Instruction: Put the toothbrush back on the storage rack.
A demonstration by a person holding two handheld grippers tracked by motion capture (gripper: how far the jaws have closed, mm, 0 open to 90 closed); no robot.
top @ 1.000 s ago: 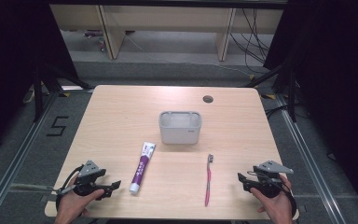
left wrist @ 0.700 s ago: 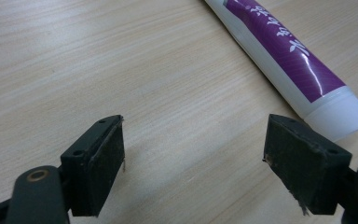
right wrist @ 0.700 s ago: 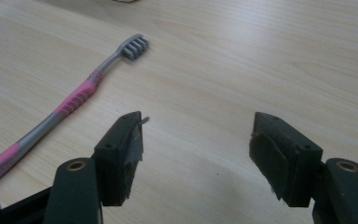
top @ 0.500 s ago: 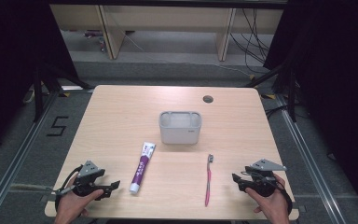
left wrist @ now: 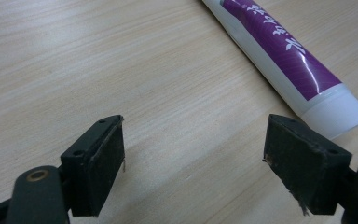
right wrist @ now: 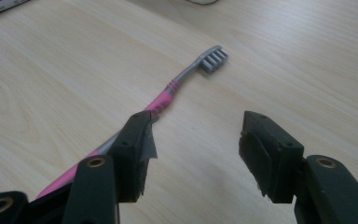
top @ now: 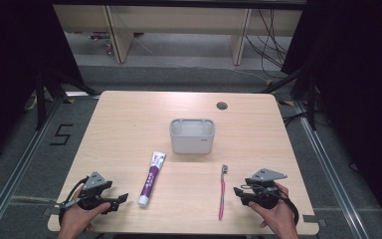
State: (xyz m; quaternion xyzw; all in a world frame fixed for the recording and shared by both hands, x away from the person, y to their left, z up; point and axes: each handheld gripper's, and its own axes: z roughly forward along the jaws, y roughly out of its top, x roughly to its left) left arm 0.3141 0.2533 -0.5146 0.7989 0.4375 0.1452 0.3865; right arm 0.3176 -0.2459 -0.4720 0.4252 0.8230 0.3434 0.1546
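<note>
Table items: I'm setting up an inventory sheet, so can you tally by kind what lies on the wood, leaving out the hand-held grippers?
Toothpaste tube: 1
Toothbrush: 1
Grey container: 1
Total: 3

I see grey bin (top: 192,136) mid-table (top: 129,124), cable hole (top: 222,105) far right, floor tape "5" (top: 61,134) left.

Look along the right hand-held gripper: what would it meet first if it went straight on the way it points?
Probably the toothbrush. The right hand-held gripper points left at its pink handle, which lies beside one open jaw, not between them. How near it is remains unclear.
</note>
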